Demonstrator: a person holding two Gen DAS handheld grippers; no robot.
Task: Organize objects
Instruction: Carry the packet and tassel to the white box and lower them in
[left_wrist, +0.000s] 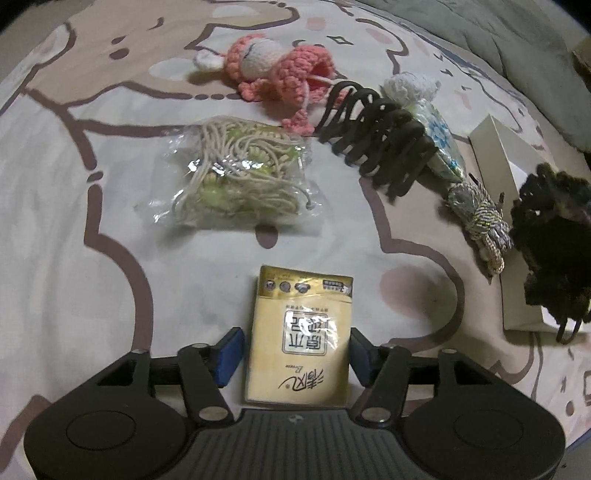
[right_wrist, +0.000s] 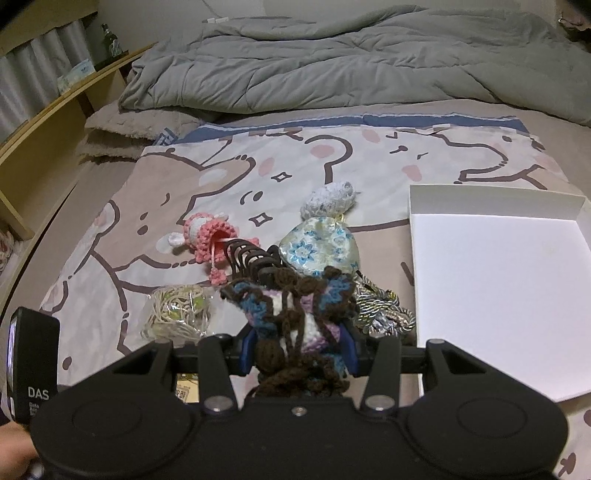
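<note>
Yellow tissue pack (left_wrist: 300, 338) lies on the bed sheet (left_wrist: 74, 221) between the blue pads of the left claw (left_wrist: 295, 356); whether the pads press it cannot be told. Right claw (right_wrist: 297, 345) pinches a brown-and-blue crochet piece (right_wrist: 295, 314) (held above the sheet). Ahead of it lie a black hair clip (right_wrist: 251, 258) and a floral pouch (right_wrist: 319, 247); to its right, a white box lid (right_wrist: 498, 277).

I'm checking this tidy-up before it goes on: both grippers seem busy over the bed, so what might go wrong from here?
1. The tissue pack lies between the left gripper's pads with gaps at both sides; closing off-centre may skew it.
2. The dark crochet piece in the right gripper trails loose yarn that might snag the hair claw on the way to the white box.
</note>
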